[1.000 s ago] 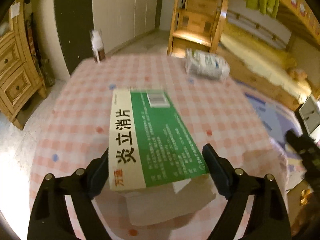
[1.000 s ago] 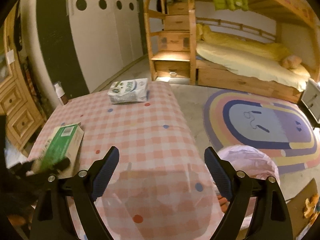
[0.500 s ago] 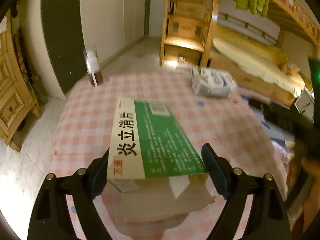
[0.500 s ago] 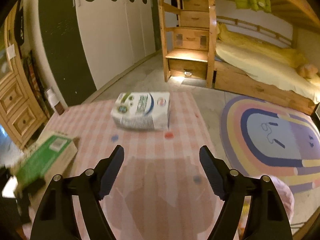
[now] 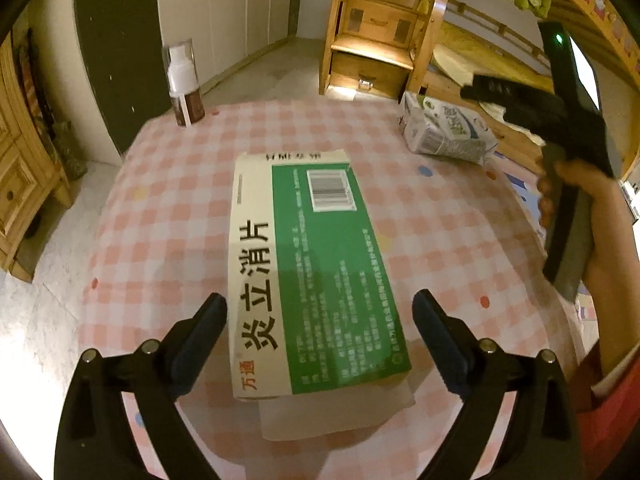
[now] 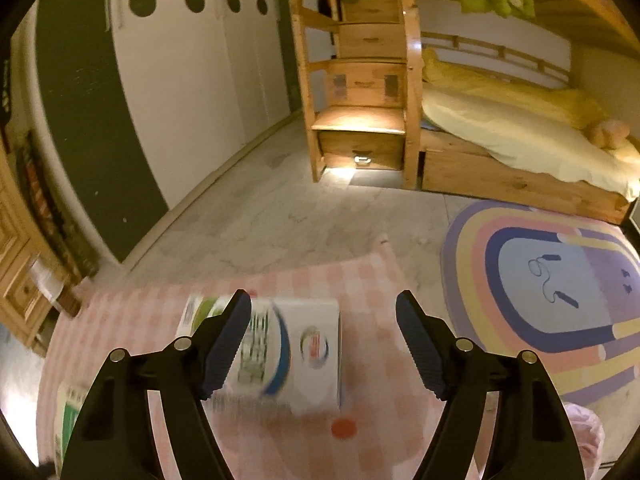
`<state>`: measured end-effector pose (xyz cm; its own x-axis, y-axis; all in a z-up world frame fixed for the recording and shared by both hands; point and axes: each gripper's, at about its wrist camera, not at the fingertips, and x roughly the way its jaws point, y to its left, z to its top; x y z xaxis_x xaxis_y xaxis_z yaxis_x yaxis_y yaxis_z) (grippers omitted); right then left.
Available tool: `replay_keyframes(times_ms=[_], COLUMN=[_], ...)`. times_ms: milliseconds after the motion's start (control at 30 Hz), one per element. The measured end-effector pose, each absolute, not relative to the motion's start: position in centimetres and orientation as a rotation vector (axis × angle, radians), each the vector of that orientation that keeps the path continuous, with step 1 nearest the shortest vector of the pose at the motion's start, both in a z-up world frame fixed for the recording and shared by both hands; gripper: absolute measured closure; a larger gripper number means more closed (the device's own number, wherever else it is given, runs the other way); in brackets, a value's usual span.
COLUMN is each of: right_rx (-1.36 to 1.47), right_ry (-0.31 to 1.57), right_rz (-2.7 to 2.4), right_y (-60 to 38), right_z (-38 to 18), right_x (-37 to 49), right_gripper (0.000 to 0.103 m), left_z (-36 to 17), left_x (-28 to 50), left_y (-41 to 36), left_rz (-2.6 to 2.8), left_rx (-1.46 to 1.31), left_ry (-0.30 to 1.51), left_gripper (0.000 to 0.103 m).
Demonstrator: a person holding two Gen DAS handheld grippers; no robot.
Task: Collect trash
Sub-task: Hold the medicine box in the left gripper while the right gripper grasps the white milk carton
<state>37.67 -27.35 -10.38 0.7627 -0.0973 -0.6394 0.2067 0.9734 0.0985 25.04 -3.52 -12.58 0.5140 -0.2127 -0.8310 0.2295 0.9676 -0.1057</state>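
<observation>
A green and white medicine box with an open near flap lies on the pink checked table. My left gripper is open, its fingers on either side of the box's near end, apart from it. A white tissue pack lies at the table's far right; it also shows in the left wrist view. My right gripper is open just above the pack, the pack between its fingers. The box's corner shows in the right wrist view.
A spray bottle stands at the table's far left corner. A pink bag sits low beside the table's right edge. A wooden dresser stands left, a bunk bed with stairs beyond, a striped rug on the floor.
My right gripper has moved forward and down over the tissue pack. My left gripper has opened wider around the box, and the view has shifted forward.
</observation>
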Motion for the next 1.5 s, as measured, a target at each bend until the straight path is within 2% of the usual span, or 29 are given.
replay_keyframes(times_ms=[267, 400, 433, 467, 667, 1033, 1100, 1133, 1333, 1500], right_rx=[0.176, 0.174, 0.180, 0.188, 0.209, 0.361, 0.373, 0.374, 0.310, 0.215], right_ry=[0.753, 0.804, 0.821, 0.834, 0.871, 0.867, 0.829, 0.817, 0.757, 0.742], right_rz=[-0.185, -0.169, -0.160, -0.161, -0.182, -0.168, -0.163, -0.162, -0.134, -0.119], right_y=[-27.2, -27.0, -26.8, -26.7, -26.4, -28.0, -28.5, -28.6, -28.6, -28.3], right_z=[-11.6, -11.0, -10.9, -10.9, -10.9, -11.3, -10.8, -10.6, -10.0, -9.9], right_x=[39.6, 38.3, 37.7, 37.2, 30.4, 17.8, 15.3, 14.7, 11.4, 11.1], right_gripper=[0.030, 0.044, 0.049, 0.050, 0.050, 0.049, 0.049, 0.047, 0.033, 0.029], left_z=[-12.9, -13.3, -13.4, -13.5, -13.5, -13.4, -13.3, -13.1, -12.6, -13.5], left_x=[25.4, 25.9, 26.1, 26.1, 25.4, 18.6, 17.3, 16.6, 16.8, 17.9], left_y=[-3.7, -4.0, -4.2, -4.3, -4.3, -4.2, -3.4, -3.0, -3.7, -6.1], left_rz=[-0.257, -0.230, -0.231, -0.234, -0.258, -0.316, -0.320, -0.313, -0.219, -0.167], left_rx=[0.033, 0.071, 0.076, 0.081, 0.092, 0.079, 0.028, -0.002, 0.005, 0.114], left_ry=[0.996, 0.989, 0.990, 0.994, 0.993, 1.010, 1.013, 0.999, 0.948, 0.965], left_gripper=[0.012, 0.012, 0.015, 0.018, 0.019, 0.018, 0.012, 0.007, 0.007, 0.007])
